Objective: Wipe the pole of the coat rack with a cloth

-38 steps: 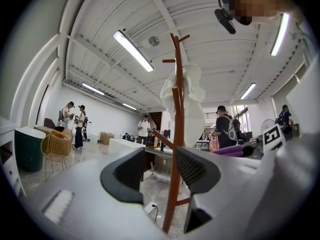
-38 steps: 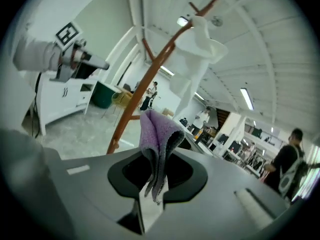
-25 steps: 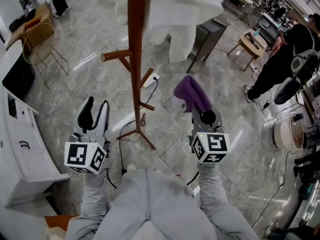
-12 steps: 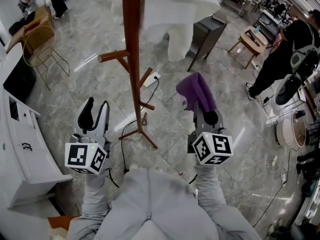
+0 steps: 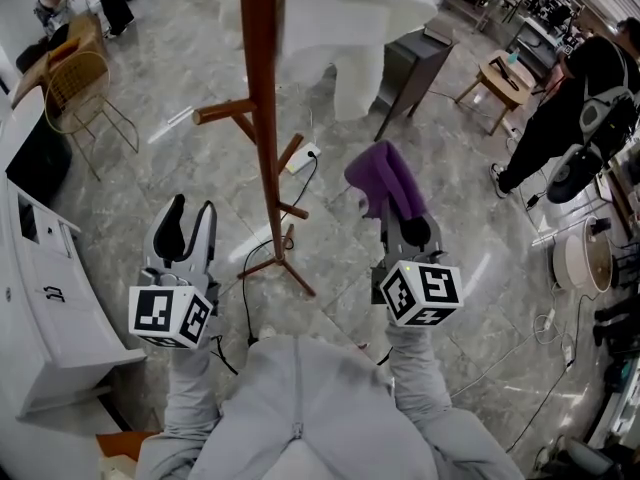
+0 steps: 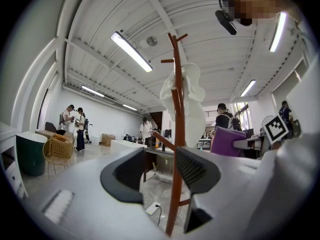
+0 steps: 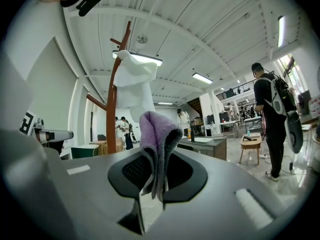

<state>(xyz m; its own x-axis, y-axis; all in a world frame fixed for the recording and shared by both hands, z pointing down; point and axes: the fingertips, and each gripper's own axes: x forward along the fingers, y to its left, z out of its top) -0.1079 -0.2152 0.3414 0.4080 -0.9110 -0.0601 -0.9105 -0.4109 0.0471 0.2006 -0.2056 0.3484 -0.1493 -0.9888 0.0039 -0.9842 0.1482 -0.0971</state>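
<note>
Purple cloth (image 7: pixel 157 139) is pinched between the jaws of my right gripper (image 7: pixel 152 180). It is folded over so that a soft rounded bunch stands up beyond the fingertips. I judge it is held that way so the padded fold, not the plastic, meets the wood. The jaws press onto it, and its loose ends hang down in the slot between them. Ahead and to the left of this gripper stands the pole (image 5: pixel 262 98) of the coat rack, a reddish-brown wooden post. The cloth is near it but apart from it, with floor showing between them in the head view. As far as I can judge, no wiping contact has been made yet.

My left gripper (image 6: pixel 160 173) is spread, with nothing between its jaws. Through the gap I see the pole rising further off, ahead and a little to the right. The post therefore stands between my two grippers, which probably leaves this one free to steady the rack if it rocks.

Higher up, well above both grippers, a white garment (image 5: pixel 330 18) hangs from the top and covers that part of the pole. The bare stretch below it runs past the side peg (image 5: pixel 225 111) down to the splayed feet (image 5: pixel 285 265), and that is where I would bring the cloth across. Well beyond the right gripper, off to its right, a person (image 5: pixel 565 108) in dark clothes stands clear of my reach.
</note>
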